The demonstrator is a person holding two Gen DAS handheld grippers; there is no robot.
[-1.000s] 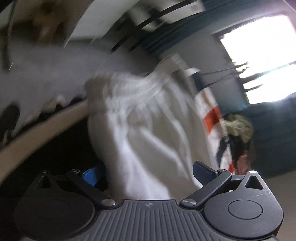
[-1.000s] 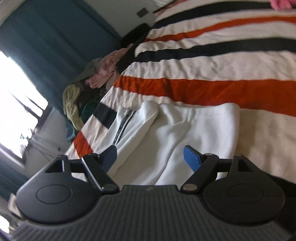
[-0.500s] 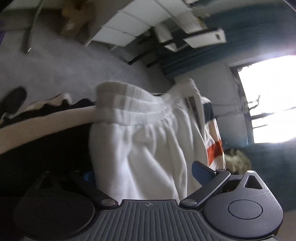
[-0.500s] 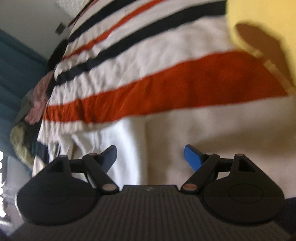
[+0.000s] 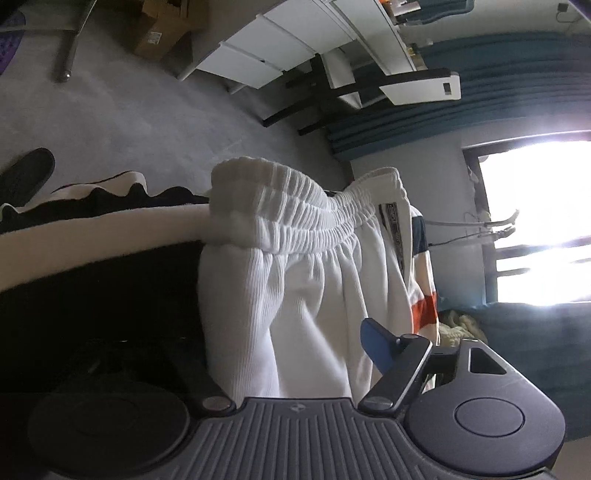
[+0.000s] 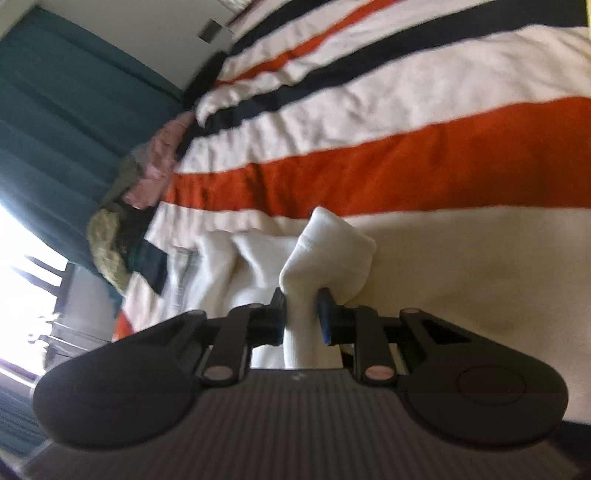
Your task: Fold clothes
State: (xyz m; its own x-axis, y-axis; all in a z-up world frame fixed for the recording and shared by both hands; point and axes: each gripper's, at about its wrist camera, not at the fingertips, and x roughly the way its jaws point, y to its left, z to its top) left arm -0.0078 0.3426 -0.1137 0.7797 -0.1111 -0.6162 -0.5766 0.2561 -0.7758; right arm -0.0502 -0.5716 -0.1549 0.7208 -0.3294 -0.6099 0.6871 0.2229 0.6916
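White ribbed shorts with an elastic waistband (image 5: 295, 214) lie on a bedspread striped in cream, orange and navy (image 6: 406, 166), their waistband at the bed's edge. My left gripper (image 5: 284, 343) straddles the cloth below the waistband with its jaws closing. Its blue right pad (image 5: 373, 343) stands at the cloth's edge, and the left finger is hidden in shadow beside the cloth. In the right wrist view the far end of the shorts (image 6: 332, 251) rises in a pinched fold. My right gripper (image 6: 301, 314) is closing, and both pads press on that fold.
A heap of pink, green and dark clothes (image 6: 147, 177) sits at the bed's far side by teal curtains (image 6: 55, 110) and a bright window. Beyond the bed's edge are grey carpet (image 5: 147, 122), a white desk (image 5: 277, 48), a cardboard box (image 5: 162, 29) and a dark shoe (image 5: 26, 177).
My right gripper came down onto the shorts and closed on a fold of them. My left gripper rolled, and its jaws narrowed around the cloth below the waistband.
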